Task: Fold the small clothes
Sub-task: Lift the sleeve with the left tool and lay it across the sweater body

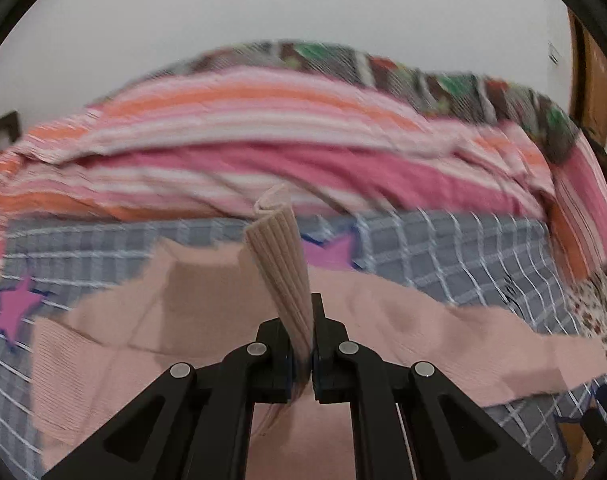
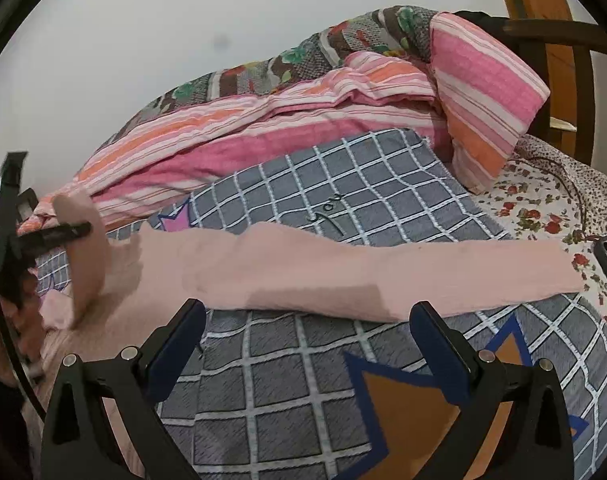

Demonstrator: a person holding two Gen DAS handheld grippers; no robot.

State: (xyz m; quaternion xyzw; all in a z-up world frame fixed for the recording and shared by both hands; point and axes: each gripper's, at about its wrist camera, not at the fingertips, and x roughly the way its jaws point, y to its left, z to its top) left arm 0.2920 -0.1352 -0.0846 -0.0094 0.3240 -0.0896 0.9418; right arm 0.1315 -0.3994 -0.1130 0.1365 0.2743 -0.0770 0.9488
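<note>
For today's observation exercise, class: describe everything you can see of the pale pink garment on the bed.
The pale pink garment is a soft, fine-knit piece with a ribbed cuff. It lies spread across the grey checked blanket, one long sleeve stretched flat towards the floral sheet. The left gripper is shut on the ribbed cuff, holding that end lifted and folded over above the rest. The right gripper is open just short of the sleeve, not touching it. The cloth looks lightly wrinkled and partly blurred.
</note>
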